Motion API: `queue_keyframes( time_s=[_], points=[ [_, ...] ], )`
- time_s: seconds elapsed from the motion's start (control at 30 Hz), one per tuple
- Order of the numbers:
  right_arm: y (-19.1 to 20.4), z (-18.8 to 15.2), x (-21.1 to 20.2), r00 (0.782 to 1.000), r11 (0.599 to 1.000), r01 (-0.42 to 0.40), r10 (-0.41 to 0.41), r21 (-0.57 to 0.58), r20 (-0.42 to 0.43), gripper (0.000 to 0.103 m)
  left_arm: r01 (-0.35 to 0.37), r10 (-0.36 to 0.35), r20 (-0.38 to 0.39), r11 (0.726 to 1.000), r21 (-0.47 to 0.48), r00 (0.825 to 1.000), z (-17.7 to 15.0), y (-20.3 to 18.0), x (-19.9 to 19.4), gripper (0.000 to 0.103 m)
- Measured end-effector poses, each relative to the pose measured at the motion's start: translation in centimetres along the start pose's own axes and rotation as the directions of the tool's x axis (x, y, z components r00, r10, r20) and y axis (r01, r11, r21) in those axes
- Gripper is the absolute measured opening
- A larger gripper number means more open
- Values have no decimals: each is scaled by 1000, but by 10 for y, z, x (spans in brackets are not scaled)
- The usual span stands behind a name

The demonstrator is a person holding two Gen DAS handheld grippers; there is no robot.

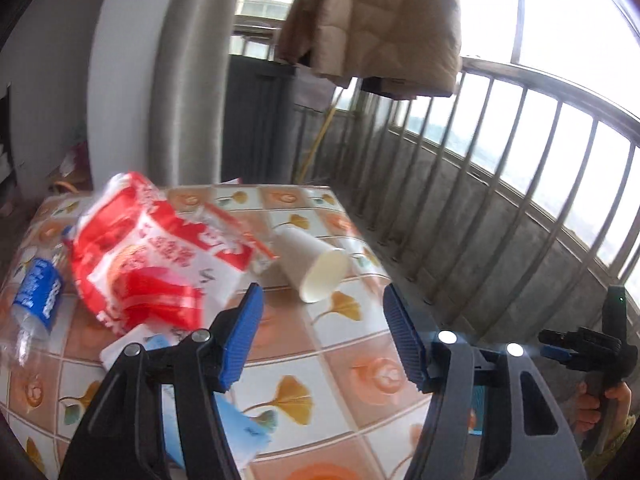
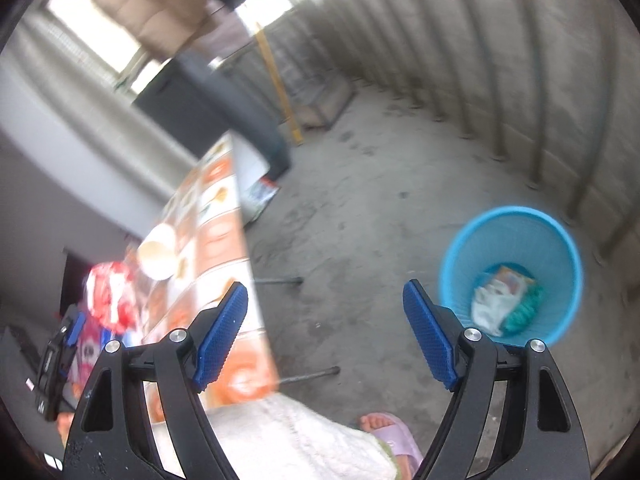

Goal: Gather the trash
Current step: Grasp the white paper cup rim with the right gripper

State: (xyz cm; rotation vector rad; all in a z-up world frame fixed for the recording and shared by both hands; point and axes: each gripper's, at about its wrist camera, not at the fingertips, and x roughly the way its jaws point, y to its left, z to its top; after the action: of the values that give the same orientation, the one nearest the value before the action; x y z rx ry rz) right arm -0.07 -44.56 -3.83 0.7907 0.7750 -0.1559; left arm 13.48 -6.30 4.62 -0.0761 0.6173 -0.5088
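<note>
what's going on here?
A person with a tool in each hand is clearing trash off a tiled table. Both tools are open and empty: the left tool faces a tipped paper cup and a red bag; the right tool hangs beside the table, near a blue bin already holding some trash.

On the table (image 1: 360, 364) ahead of me, a cup (image 1: 314, 262) lies on its side, a bag (image 1: 152, 252) just left of it, a bottle (image 1: 38, 298) further left. Right of the table, a bin (image 2: 512, 276) stands on the floor (image 2: 360, 200) with trash (image 2: 500, 300) in it.
</note>
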Motion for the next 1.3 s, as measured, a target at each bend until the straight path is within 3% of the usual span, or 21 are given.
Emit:
queue_keyframes(
  time_s=[0.17,0.33,0.57,0.73,0.97,1.03,1.07,1.17,1.3],
  points=[
    [57,0,30,995,993,-76,70,-88,-64,76,-102,97,-42,982,-157,994,10,82,5,60],
    [106,2,65,982,979,-147,127,-142,-137,76,-176,139,-182,962,-208,973,7,129,45,60],
    [164,12,104,969,956,-208,171,-208,-181,76,-215,162,-245,954,-210,956,0,149,77,60],
    [189,16,135,965,939,-220,170,-266,-200,76,-219,165,-242,951,-219,956,-1,151,81,60],
    [195,19,169,968,933,-197,136,-301,-210,61,-219,173,-217,953,-208,961,-4,152,75,50],
    [198,20,176,972,933,-184,125,-310,-201,56,-220,177,-209,955,-200,962,-4,152,73,41],
    [199,20,179,973,933,-180,123,-312,-195,54,-219,179,-208,957,-188,962,-5,151,72,32],
    [202,21,186,975,931,-177,122,-319,-184,47,-214,180,-203,964,-159,962,-4,148,71,27],
    [208,22,193,977,927,-171,116,-333,-178,36,-206,178,-191,968,-140,965,-2,146,70,12]
  ],
)
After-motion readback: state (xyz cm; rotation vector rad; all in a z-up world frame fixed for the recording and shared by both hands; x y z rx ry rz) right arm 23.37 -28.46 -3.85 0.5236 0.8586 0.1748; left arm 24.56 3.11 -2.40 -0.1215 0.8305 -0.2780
